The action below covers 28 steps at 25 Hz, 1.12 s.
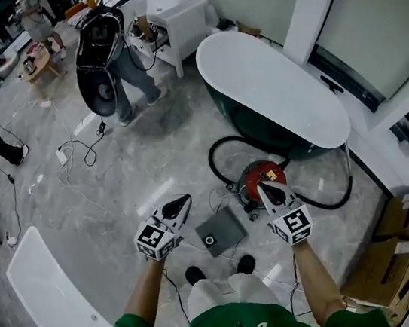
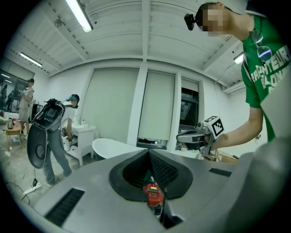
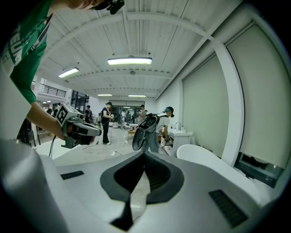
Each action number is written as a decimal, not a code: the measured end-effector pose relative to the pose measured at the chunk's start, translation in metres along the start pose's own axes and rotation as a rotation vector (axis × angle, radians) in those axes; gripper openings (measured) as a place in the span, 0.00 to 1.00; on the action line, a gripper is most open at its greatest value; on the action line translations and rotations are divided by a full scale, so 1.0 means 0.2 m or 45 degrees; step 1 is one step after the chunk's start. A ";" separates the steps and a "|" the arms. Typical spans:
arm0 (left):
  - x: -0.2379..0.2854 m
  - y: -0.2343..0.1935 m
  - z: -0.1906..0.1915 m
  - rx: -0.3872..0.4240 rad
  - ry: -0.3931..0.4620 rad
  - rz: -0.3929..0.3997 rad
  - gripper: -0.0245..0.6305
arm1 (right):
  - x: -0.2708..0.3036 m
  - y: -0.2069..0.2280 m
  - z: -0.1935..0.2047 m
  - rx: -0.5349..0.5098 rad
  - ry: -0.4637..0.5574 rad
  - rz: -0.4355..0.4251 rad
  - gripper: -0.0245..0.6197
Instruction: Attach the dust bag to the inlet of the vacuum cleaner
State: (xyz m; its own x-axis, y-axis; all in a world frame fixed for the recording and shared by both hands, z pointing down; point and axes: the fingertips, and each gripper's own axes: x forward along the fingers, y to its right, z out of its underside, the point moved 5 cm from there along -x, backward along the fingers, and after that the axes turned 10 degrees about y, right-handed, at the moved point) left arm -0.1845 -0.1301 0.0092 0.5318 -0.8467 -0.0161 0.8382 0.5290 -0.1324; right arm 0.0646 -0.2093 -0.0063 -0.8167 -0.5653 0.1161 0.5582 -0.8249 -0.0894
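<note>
I see the white bathtub (image 1: 269, 88) just behind the red vacuum cleaner (image 1: 256, 174). The grey dust bag (image 1: 220, 231) lies flat on the floor beside the vacuum cleaner, on my side. The left gripper (image 1: 183, 199) and right gripper (image 1: 263, 185) hover above, jaws together and empty.

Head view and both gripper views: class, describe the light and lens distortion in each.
Head view: even, soft light; the white bathtub bows under the wide lens. Left gripper view: black fisheye corners, ceiling ribs arc. Right gripper view: the same dark corners, the window pillar bends, the ceiling lamp glares.
</note>
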 end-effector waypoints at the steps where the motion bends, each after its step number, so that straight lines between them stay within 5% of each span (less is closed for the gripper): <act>1: 0.00 -0.03 0.02 0.002 -0.010 0.020 0.04 | 0.03 -0.01 0.03 0.002 -0.002 0.008 0.05; 13: 0.10 -0.32 0.62 -0.038 -0.078 0.193 0.04 | 0.45 -0.06 0.54 0.025 -0.020 0.008 0.05; 28: 0.30 -0.62 1.86 -0.015 -0.175 0.345 0.04 | 0.69 -0.07 1.65 0.048 0.074 -0.126 0.05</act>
State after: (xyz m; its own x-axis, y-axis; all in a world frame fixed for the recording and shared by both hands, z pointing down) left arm -0.2118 -0.2263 0.3940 0.7481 -0.6585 0.0819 0.6623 0.7334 -0.1535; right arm -0.0089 -0.2784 0.3366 -0.8747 -0.4804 0.0647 0.4785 -0.8770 -0.0431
